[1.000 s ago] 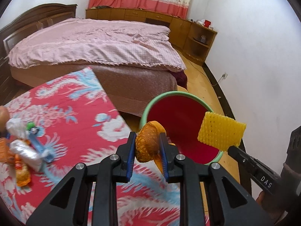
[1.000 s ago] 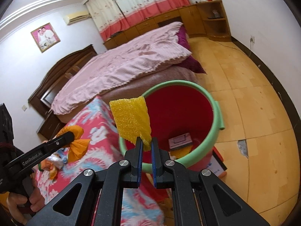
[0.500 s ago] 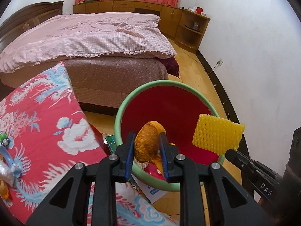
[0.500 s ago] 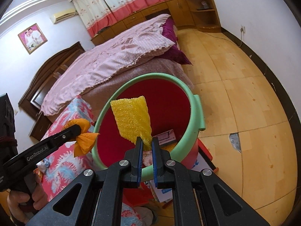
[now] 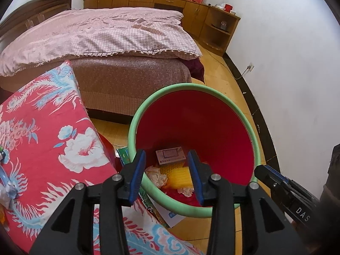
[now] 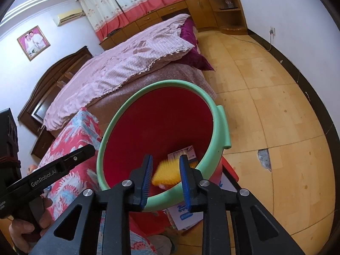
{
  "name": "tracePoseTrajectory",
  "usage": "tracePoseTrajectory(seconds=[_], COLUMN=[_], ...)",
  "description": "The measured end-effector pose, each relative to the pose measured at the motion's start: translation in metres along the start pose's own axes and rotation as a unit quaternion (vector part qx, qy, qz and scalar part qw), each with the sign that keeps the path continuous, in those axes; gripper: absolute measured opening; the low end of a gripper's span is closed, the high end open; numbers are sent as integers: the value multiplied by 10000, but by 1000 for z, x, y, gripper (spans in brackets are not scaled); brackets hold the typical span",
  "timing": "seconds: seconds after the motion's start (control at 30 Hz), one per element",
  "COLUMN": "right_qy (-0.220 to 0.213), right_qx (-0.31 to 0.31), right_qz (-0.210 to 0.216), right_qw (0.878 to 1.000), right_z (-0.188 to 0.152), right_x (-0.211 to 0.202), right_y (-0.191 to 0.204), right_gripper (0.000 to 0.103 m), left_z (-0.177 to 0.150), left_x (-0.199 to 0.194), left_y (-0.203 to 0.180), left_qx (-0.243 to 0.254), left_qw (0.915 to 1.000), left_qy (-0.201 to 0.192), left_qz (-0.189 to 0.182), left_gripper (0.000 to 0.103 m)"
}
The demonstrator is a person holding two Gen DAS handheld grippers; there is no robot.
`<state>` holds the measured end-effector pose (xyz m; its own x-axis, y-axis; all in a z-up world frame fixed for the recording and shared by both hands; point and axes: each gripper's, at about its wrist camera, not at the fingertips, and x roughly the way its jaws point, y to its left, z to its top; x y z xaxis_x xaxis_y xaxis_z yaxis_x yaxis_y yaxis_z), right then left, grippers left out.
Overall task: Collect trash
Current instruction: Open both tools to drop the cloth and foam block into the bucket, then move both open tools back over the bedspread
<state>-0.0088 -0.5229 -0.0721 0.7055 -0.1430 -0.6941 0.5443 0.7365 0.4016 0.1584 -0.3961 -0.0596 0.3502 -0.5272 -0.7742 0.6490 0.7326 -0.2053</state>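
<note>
A red bucket with a green rim (image 5: 192,86) (image 6: 218,125) stands on the floor beside the table. My left gripper (image 5: 166,174) is open and empty above its near rim. My right gripper (image 6: 165,178) is open over the bucket, and the yellow foam net (image 6: 166,173) shows blurred between its fingers, loose from them. Inside the bucket lie yellow netting (image 5: 176,175), crumpled paper (image 5: 156,175) and a small printed card (image 5: 170,155) (image 6: 183,153). The orange trash piece is not visible.
The table with a red floral cloth (image 5: 48,148) (image 6: 68,142) is at the left, with some items at its far left edge (image 5: 5,182). A pink bed (image 5: 95,36) stands behind. Papers (image 5: 170,214) lie on the wooden floor (image 6: 265,85) under the bucket.
Both grippers moved over the bucket and opened. The orange piece left my left gripper and the yellow foam net left my right gripper, dropping into the bucket.
</note>
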Motion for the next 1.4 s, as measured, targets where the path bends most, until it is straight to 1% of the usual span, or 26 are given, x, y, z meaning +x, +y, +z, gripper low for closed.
tracePoseTrajectory(seconds=[0.2,0.27,0.33,0.57,0.7,0.93,1.4], right_qy=[-101,-123,-126,-145,-158,-189,-134], right_qx=[27,50,83,51,-4,-82,-401], right_qz=[10,20,34,100,161,176,448], right_qw=[9999,9999,9999,9998,9997,9996,9981], right_z=[0,0,-1,-3,-6,-12,-28], right_x=[-8,-11,-13,-19,-23,-32,-41], right_y=[1,2,4,14,23,39,87], right_gripper=[30,36,38,40,41,48,52], left_z=[-1,-2,-3,-11,-16,-27,-50], left_x=[-11,-17,-22,-43,-54,-82,-131], left_y=[6,8,10,21,28,46,93], left_qx=[-64,-89,-105,-222,-324,-489,-877], left_qw=[10000,9999,9999,9995,9991,9978,9927], left_qy=[-57,-86,-108,-196,-257,-406,-693], left_qz=[34,51,56,95,136,200,461], left_gripper=[41,41,41,41,41,41,41])
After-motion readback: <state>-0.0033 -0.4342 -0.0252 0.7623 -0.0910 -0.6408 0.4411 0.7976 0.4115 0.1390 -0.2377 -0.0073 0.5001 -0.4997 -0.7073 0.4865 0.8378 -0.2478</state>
